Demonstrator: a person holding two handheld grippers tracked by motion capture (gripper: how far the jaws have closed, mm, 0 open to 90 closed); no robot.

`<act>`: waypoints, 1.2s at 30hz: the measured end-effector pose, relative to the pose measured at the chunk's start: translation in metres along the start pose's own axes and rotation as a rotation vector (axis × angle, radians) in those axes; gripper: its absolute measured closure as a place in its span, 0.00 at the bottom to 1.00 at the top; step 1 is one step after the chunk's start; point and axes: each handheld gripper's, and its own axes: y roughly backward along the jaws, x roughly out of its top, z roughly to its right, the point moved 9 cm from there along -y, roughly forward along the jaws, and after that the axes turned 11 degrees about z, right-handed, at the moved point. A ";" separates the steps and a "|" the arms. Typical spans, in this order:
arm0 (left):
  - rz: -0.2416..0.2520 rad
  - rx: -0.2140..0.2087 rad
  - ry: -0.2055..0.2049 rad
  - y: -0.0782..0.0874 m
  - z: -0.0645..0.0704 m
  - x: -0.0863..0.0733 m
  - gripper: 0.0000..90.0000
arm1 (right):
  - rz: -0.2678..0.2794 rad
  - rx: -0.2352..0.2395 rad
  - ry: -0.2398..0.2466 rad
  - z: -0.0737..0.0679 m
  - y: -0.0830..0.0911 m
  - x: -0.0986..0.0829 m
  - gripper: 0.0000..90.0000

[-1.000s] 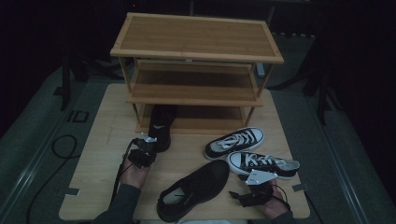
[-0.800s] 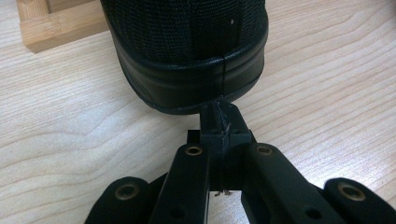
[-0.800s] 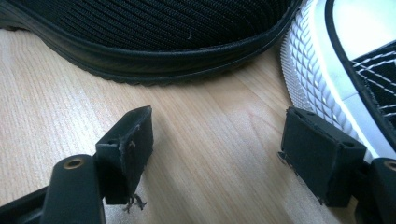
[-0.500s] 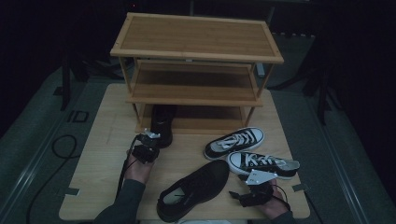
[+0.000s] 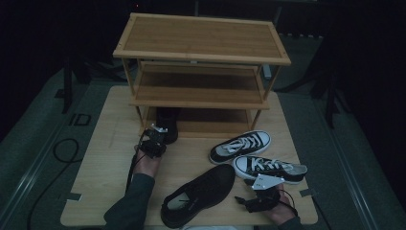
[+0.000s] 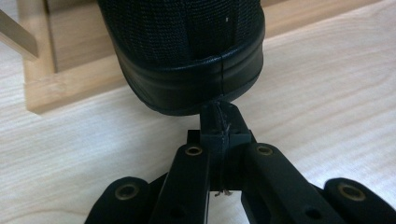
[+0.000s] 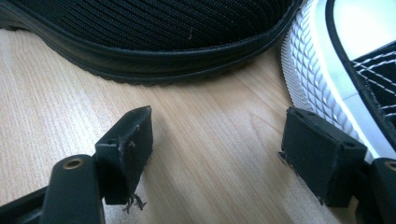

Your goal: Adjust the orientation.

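Black shoe's [image 5: 167, 122] toe hidden under shelf [image 5: 198, 98]

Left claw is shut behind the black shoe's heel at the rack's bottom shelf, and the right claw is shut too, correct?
Not quite. The right claw is open, jaws wide apart over bare table, as the right gripper view shows. The left claw is shut at the black shoe.

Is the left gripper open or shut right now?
Shut: the left gripper has its jaws pressed together, tips against the heel of the black mesh shoe; nothing visible between them.

A dim recording studio or lab: a pale wooden table [image 5: 110, 158] on grey floor, black surroundings, a three-tier bamboo shoe rack [image 5: 201, 52] staged with shoes.
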 end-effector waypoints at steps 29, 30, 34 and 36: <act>0.000 -0.103 0.009 -0.004 0.005 0.012 0.83 | 0.000 0.003 0.000 0.000 -0.001 0.000 0.27; 0.000 -0.103 0.009 -0.004 0.005 0.012 0.83 | 0.000 0.003 0.000 0.000 -0.001 0.000 0.27; 0.016 -0.212 -0.039 0.018 0.022 0.018 0.74 | -0.001 0.002 -0.001 0.000 0.000 0.000 0.27; 0.018 -0.232 -0.044 0.024 0.025 0.020 0.72 | 0.000 0.002 0.000 0.000 -0.001 0.000 0.27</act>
